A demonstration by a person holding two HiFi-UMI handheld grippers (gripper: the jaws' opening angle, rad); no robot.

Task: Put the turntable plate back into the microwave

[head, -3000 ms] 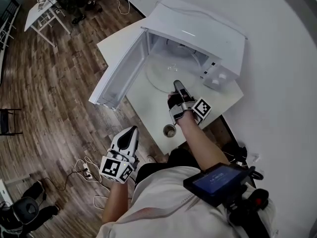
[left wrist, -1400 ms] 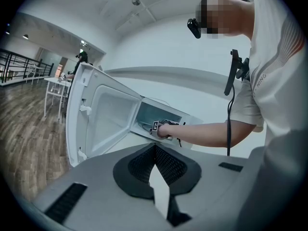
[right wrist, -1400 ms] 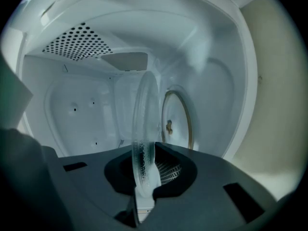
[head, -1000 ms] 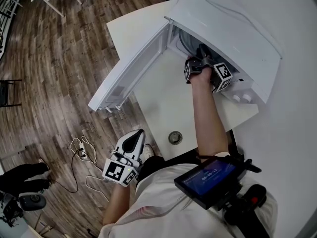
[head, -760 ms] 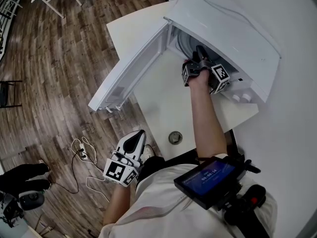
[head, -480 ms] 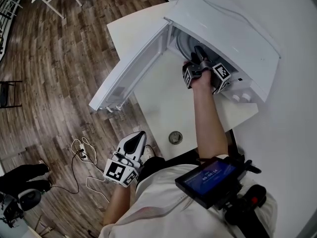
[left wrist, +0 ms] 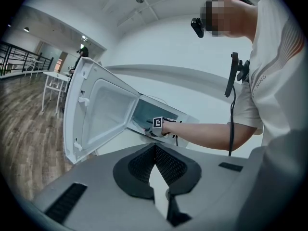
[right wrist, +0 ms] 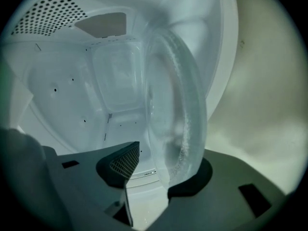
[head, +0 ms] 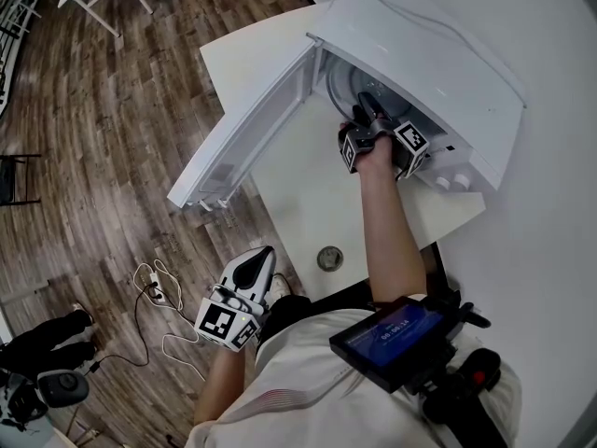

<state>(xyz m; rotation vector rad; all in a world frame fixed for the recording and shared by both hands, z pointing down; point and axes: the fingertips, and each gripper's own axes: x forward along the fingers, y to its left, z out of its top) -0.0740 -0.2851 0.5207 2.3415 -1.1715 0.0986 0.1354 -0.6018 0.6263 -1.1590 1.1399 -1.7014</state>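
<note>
Head cam looks steeply down, microwave point(head: 438, 54) at 1 o'clock. Left claw point(head: 259, 253) cam sees that same microwave from farther back; right claw point(head: 366, 103) cam's inside it.

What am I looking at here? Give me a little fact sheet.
Place: white microwave on a white table
Door: swung open
Glass plate: inside the microwave, between the right gripper's jaws
Right gripper: open, one pad clear of the plate
Left gripper: shut, empty, away from the microwave
</note>
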